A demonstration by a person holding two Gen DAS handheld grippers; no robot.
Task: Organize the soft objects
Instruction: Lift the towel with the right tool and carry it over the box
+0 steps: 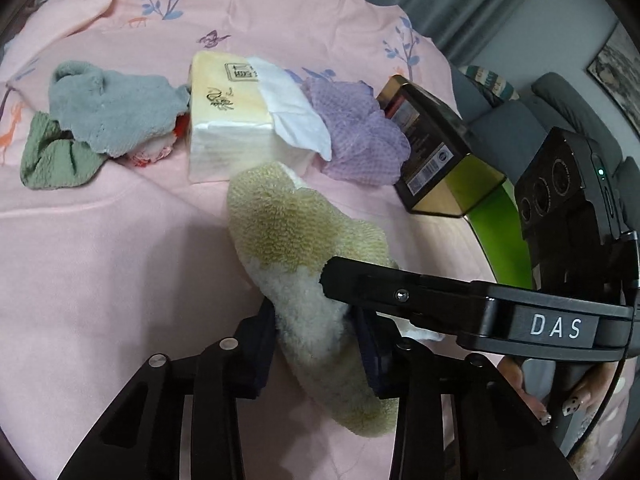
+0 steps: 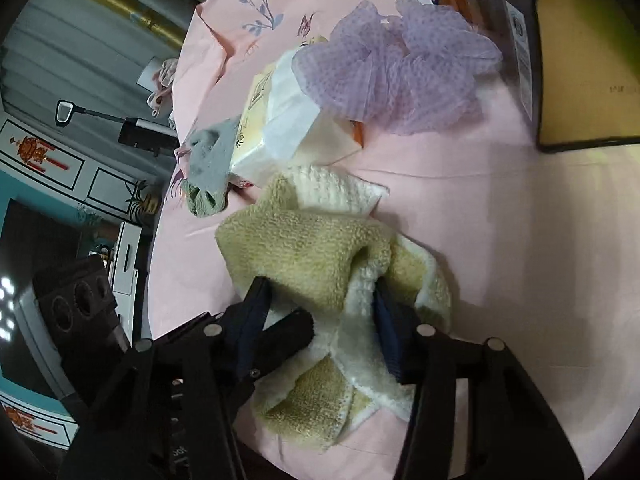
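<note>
Lower centre of both views: the yellow towel [image 1: 304, 240] lies bunched on the pink bedsheet [image 1: 100, 260]. Left gripper [image 1: 316, 344] and right gripper [image 2: 320, 312] each have jaws pinched on its pile. Recommended: lift evenly, keep both grips taut, fold clear of the tissue pack [image 1: 228, 116].

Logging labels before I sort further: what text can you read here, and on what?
"DAS": white letters on the right gripper body.
Tissue pack: boxed stamp and a flourish print, unreadable.
Dark box: barcode label and small print, too small.
Flat tan lid: faint mark, blurred.
</note>
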